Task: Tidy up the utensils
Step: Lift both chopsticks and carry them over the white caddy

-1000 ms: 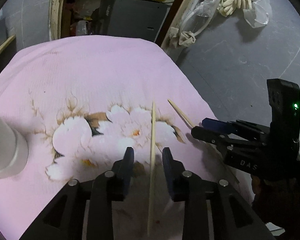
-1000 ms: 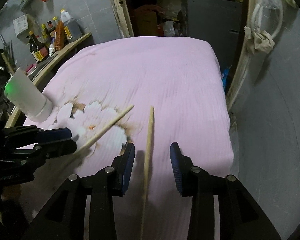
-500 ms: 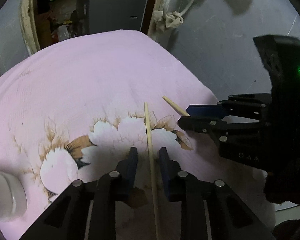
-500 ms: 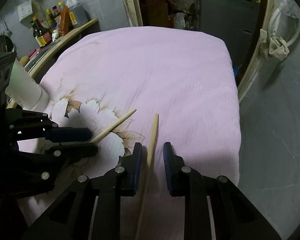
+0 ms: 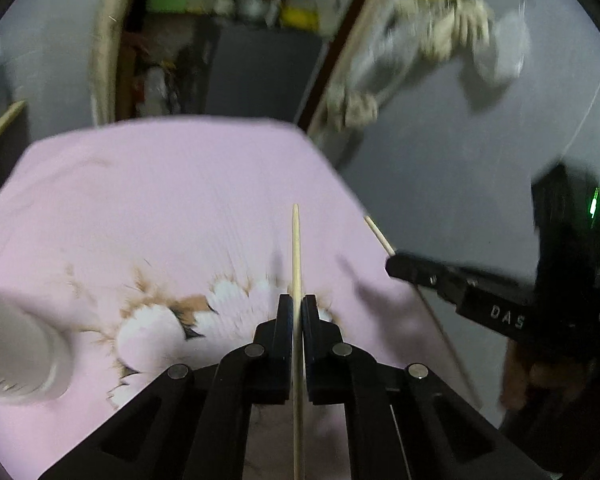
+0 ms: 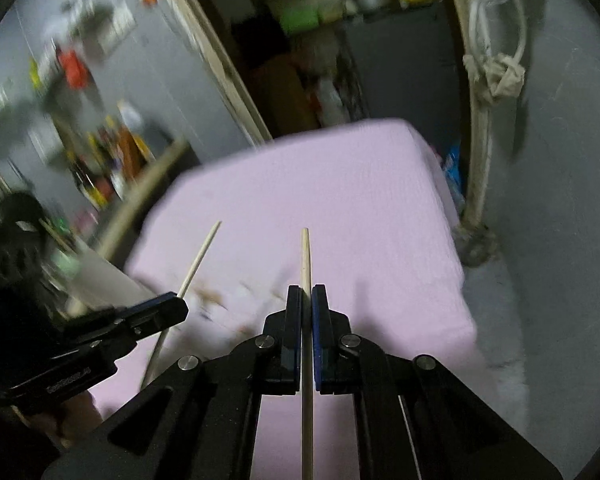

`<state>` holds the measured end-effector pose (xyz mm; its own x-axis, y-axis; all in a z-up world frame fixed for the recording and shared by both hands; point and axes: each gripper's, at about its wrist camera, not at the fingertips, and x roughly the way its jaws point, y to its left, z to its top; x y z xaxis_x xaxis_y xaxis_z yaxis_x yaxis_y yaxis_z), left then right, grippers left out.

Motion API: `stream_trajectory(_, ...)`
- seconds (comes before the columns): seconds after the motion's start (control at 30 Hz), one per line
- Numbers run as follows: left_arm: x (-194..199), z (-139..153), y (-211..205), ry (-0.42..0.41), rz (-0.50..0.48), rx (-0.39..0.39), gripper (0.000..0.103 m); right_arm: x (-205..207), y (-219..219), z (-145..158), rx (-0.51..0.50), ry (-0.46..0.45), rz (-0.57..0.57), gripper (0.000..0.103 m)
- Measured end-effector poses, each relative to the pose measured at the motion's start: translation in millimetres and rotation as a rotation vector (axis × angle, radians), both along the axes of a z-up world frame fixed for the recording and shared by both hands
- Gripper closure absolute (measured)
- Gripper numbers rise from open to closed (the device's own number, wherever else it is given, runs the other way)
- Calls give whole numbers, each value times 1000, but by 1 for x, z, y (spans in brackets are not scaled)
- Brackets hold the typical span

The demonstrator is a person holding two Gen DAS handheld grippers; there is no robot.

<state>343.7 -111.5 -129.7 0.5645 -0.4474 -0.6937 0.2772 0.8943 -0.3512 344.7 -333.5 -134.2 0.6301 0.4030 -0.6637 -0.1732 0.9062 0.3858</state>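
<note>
My left gripper (image 5: 296,300) is shut on a wooden chopstick (image 5: 296,248) that points forward above the pink flowered cloth (image 5: 160,208). My right gripper (image 6: 307,292) is shut on a second chopstick (image 6: 306,256), also lifted off the cloth. In the left wrist view the right gripper (image 5: 396,264) shows at the right with its chopstick tip (image 5: 376,234) sticking out. In the right wrist view the left gripper (image 6: 180,306) shows at the left with its chopstick (image 6: 200,256). A white cylindrical holder (image 5: 16,344) stands at the left of the cloth.
The cloth-covered table (image 6: 340,184) ends at a grey floor (image 6: 540,240) on the right. A shelf with bottles (image 6: 108,168) runs along the left wall. A dark cabinet (image 5: 260,76) stands behind the table. Bags (image 5: 440,28) hang on the wall.
Both grippers have closed fully on their chopsticks and lifted them off the cloth. Both views are now higher and blurred by motion.
</note>
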Motion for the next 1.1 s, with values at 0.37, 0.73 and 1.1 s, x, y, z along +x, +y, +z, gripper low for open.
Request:
stream_trajectory(0.37, -40, 98, 85, -240, 181, -150, 98, -50, 52, 94, 117, -361, -19, 99)
stream_trajectory(0.73, -57, 155, 188, -414, 305, -190, 98, -51, 144, 155, 195, -572, 42, 99)
stream_trajectory(1.1, -39, 140, 267, -483, 437, -258, 98, -41, 209, 142, 297, -716, -60, 99)
